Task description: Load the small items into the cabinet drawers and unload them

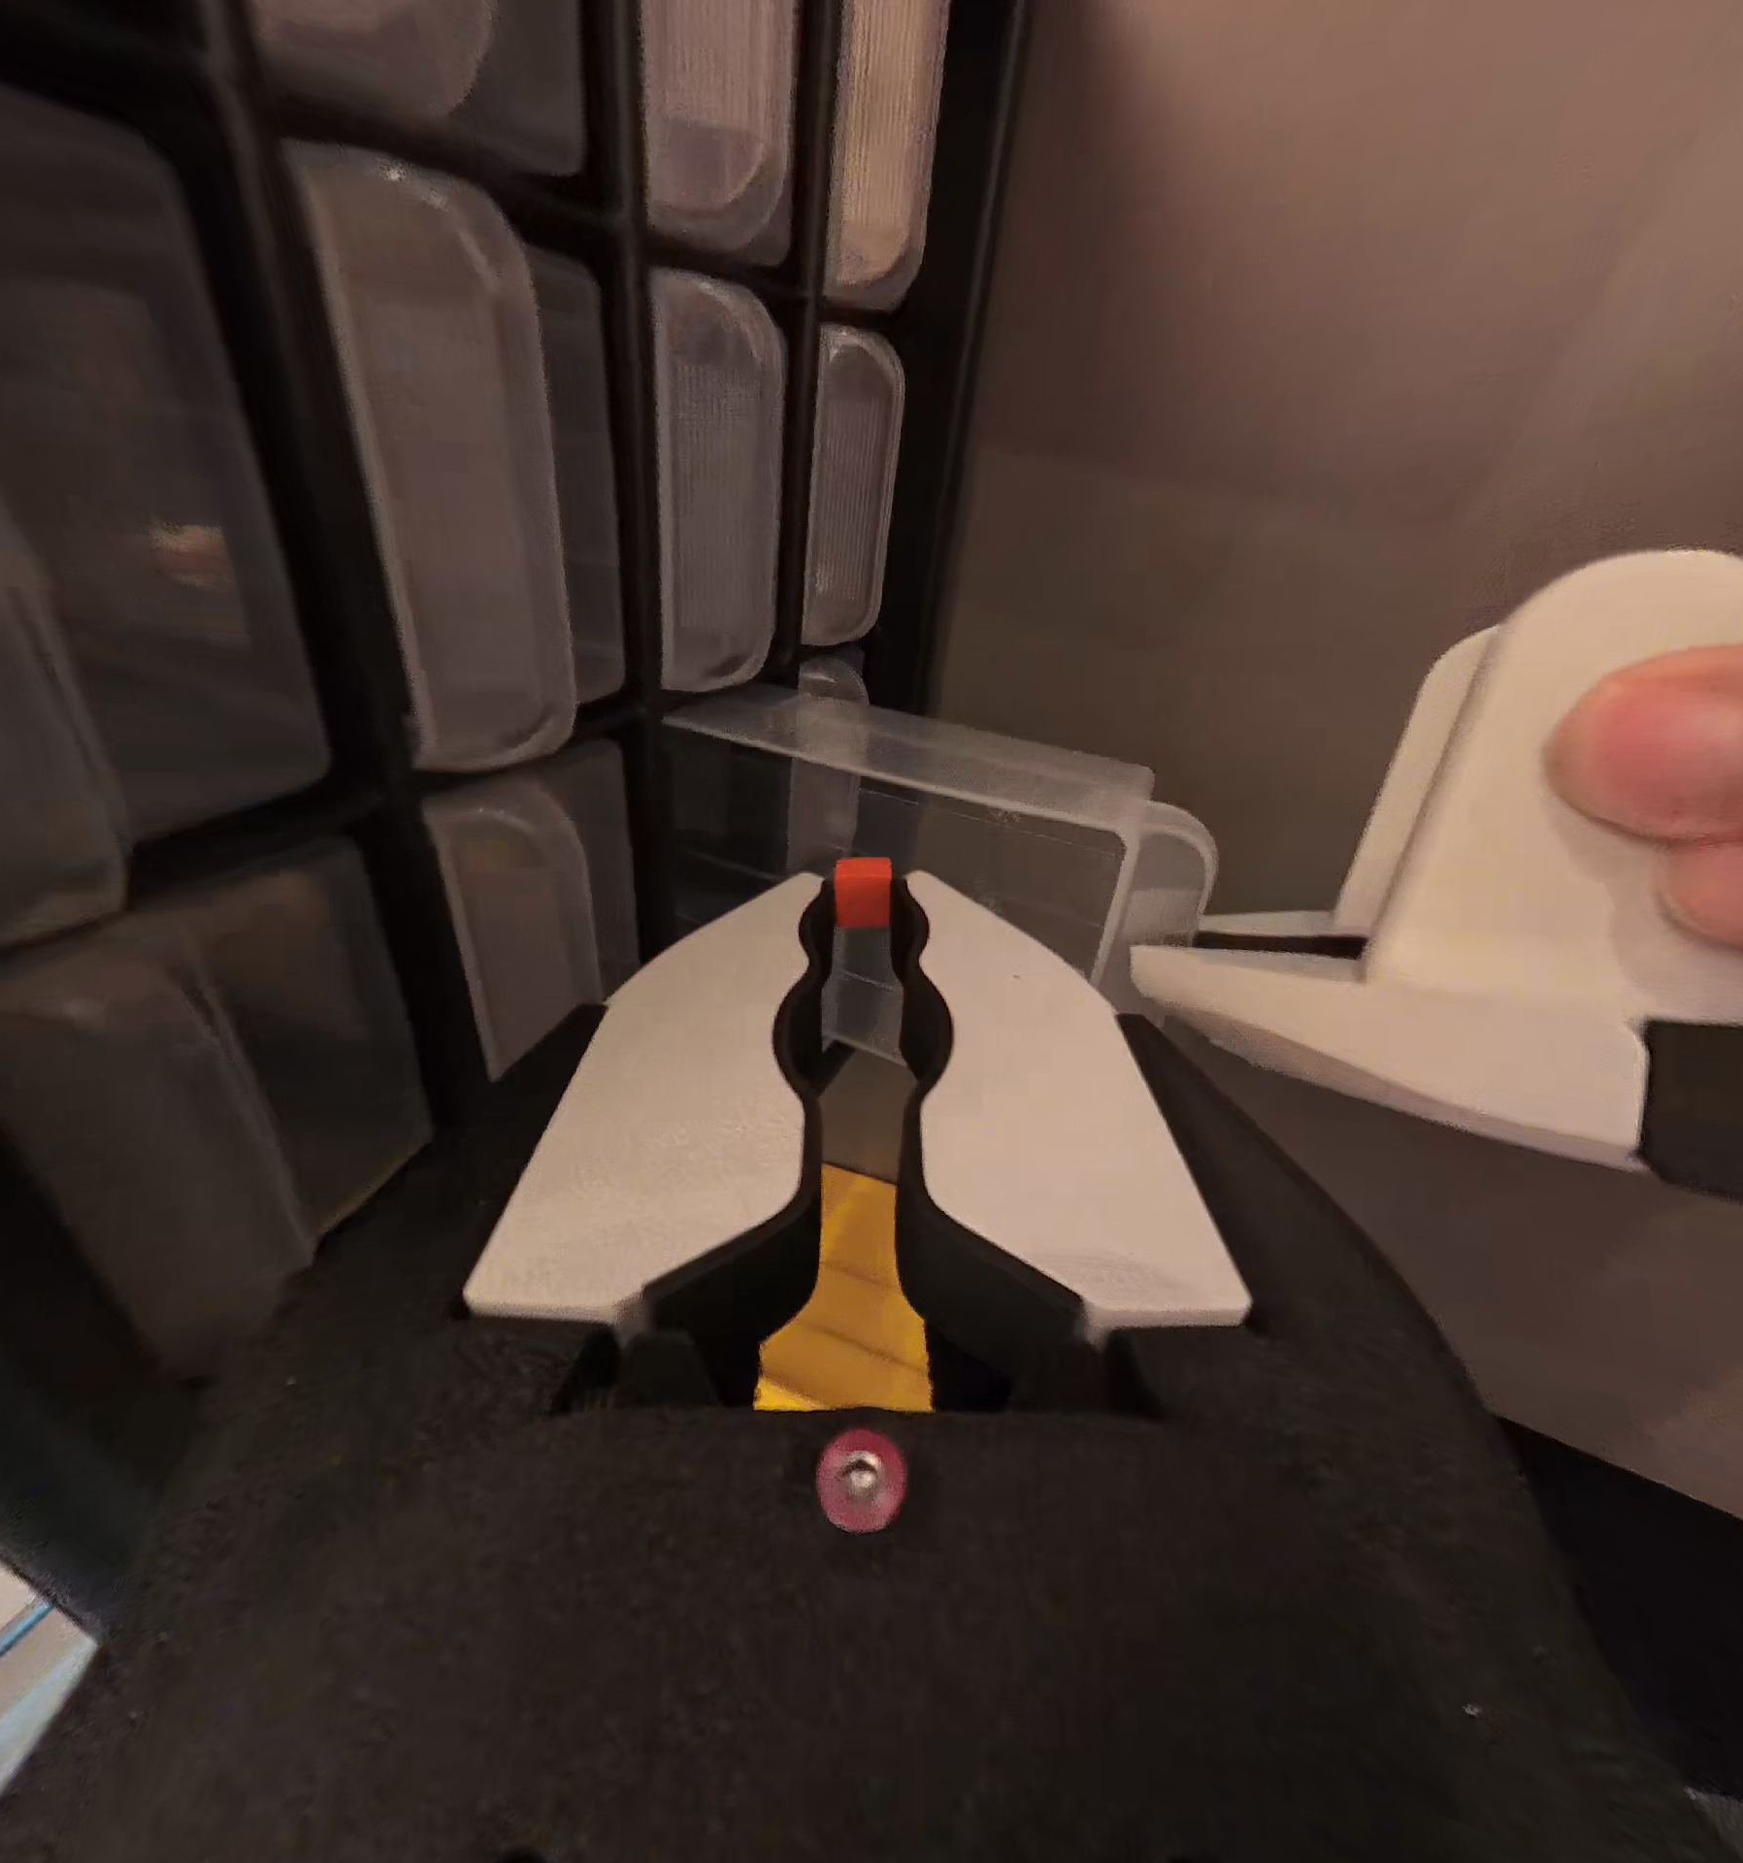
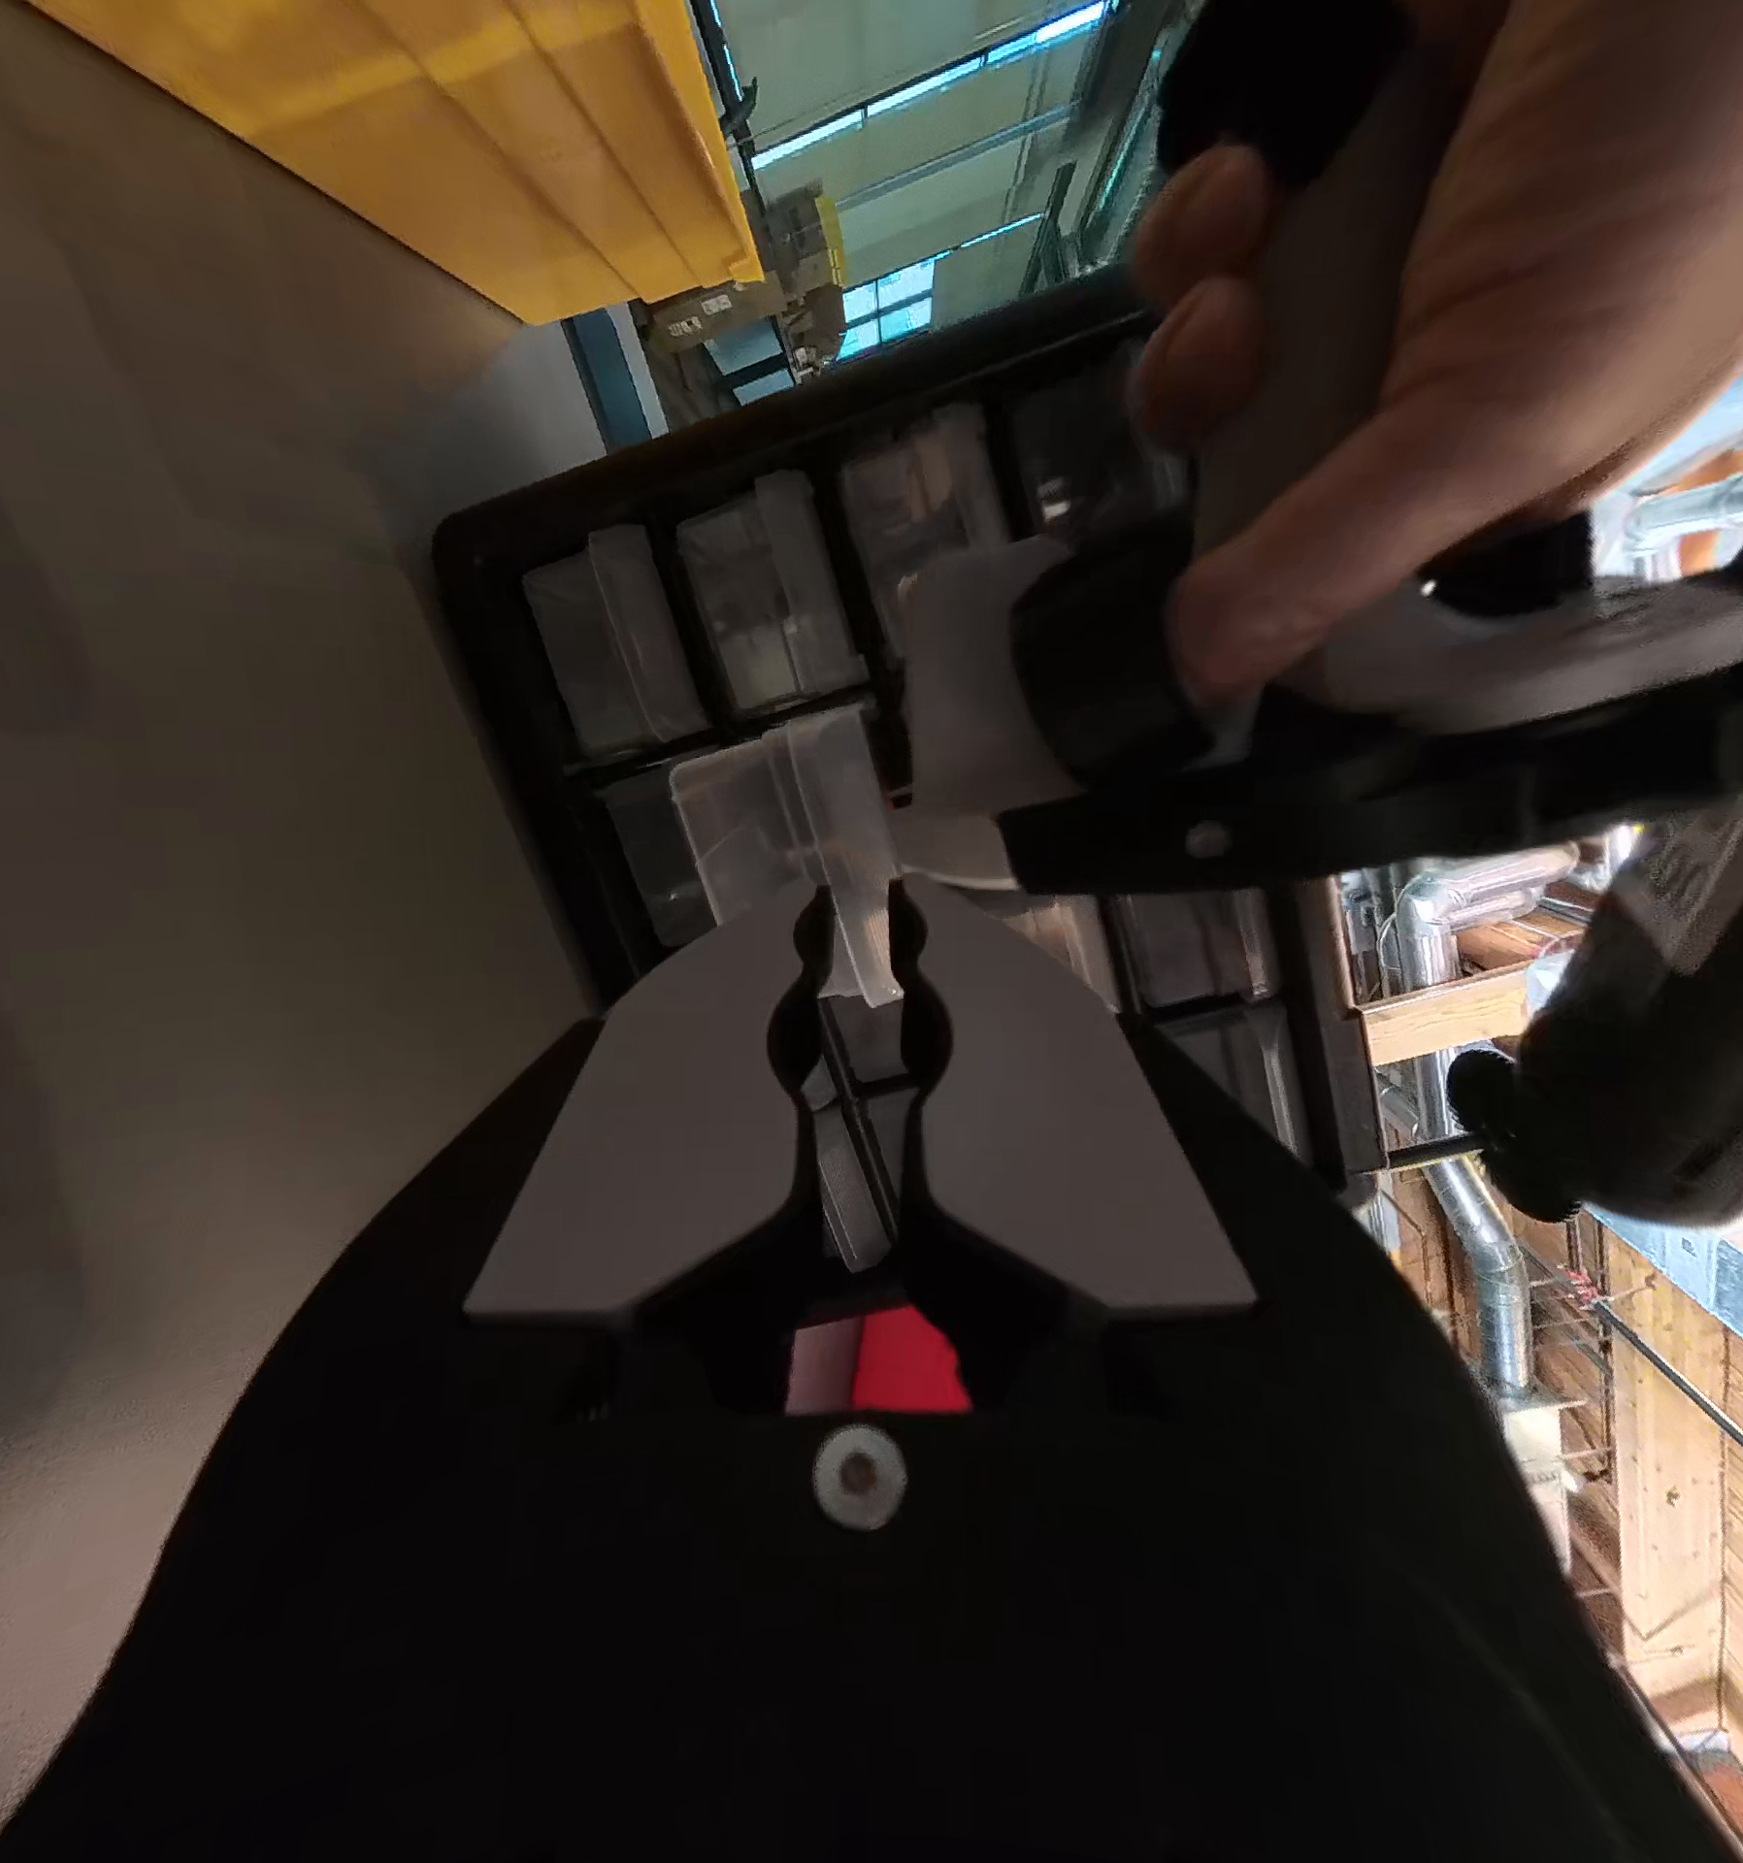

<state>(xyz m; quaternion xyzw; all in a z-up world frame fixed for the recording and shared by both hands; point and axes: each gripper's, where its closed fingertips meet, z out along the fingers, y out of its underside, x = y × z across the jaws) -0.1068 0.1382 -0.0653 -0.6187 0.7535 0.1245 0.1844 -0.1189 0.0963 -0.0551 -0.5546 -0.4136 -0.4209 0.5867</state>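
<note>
At the front of the black cabinet [image 1: 636,565], one clear drawer [image 1: 948,806] is pulled out, and that is the part I count as done; my right gripper [image 2: 862,943] is clenched on the drawer's clear handle tab [image 2: 862,938] and holds it out; in the left wrist view I see the same gripper [image 1: 1150,963] come in from the right side with its tips at the drawer front, and a fingertip [image 1: 1694,746] of the person's hand rests on its white body; my left gripper [image 1: 862,892] is pinched on a small red block [image 1: 863,892], which sits right at the tips, up in the air and close to the open drawer, about level with its near wall; I cannot tell if the block is over the inside of the drawer yet; I also cannot see if anything lies in the drawer; the other drawers [image 1: 444,454] that I can see look pushed in; so I think the loading is only partly done; the block needs to go down into the drawer and be let go, then the drawer needs a push back in; the unloading has not begun, as far as I can judge.
</note>
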